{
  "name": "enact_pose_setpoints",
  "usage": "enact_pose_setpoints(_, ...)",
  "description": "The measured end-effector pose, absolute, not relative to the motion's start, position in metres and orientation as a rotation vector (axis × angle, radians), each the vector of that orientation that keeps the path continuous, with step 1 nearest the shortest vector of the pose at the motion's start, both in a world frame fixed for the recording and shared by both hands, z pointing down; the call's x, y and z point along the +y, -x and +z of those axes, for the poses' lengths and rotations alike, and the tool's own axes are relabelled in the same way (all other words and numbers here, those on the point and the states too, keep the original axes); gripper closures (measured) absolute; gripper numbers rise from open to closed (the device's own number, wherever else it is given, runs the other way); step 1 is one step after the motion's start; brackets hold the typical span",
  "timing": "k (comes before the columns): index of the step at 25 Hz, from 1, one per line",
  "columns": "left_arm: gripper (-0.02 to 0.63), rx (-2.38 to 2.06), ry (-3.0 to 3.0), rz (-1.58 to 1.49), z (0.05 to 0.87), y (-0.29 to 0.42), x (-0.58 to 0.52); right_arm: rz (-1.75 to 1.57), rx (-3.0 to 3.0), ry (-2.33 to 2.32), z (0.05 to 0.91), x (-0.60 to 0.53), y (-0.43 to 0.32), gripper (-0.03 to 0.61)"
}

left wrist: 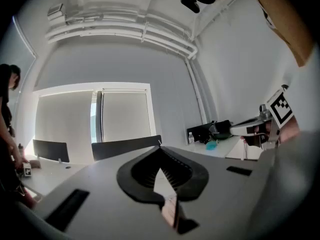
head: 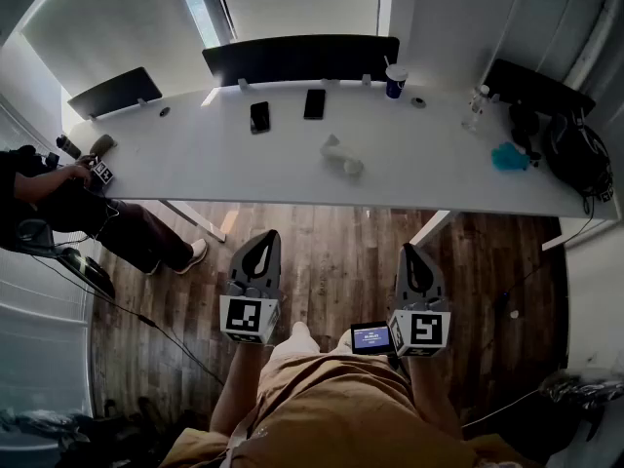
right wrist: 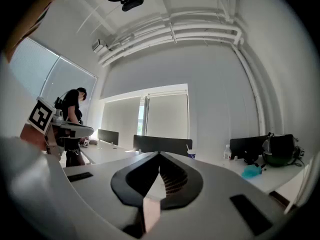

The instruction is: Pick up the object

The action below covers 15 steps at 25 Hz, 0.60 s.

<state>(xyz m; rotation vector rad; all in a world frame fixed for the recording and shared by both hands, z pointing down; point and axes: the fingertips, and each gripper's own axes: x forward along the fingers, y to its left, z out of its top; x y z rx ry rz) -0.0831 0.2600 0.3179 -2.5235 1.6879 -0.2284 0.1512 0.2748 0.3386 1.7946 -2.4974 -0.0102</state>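
Well ahead of our tools, pale object (head: pixel 341 156) lying on desk (head: pixel 195 159), we are holding left gripper (head: pixel 262 241), right gripper (head: pixel 412 255) level, jaws together, empty.

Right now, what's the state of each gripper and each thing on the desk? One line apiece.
left gripper: shut, empty, short of the desk.
right gripper: shut, empty, short of the desk.
pale object: lying on the desk, untouched.
phone nearer the cup: flat, screen dark.
other phone: flat, screen dark.
cup: upright, straw in it.
bottle: upright.
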Motion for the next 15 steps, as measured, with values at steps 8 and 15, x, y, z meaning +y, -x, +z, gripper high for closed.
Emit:
enact_pose_setpoints(8, 0.607, 1.685, 2.543, -0.27, 0.33, 0.072, 0.254, 0.002, -2.502, -1.816, 0.339, 0.277, -0.159, 0.569)
enact_pose_setpoints(15, 0.607, 1.64, 2.586, -0.249, 0.334, 0.068, 0.222, -0.007, -2.445, -1.878, 0.342, 0.256, -0.169, 0.569)
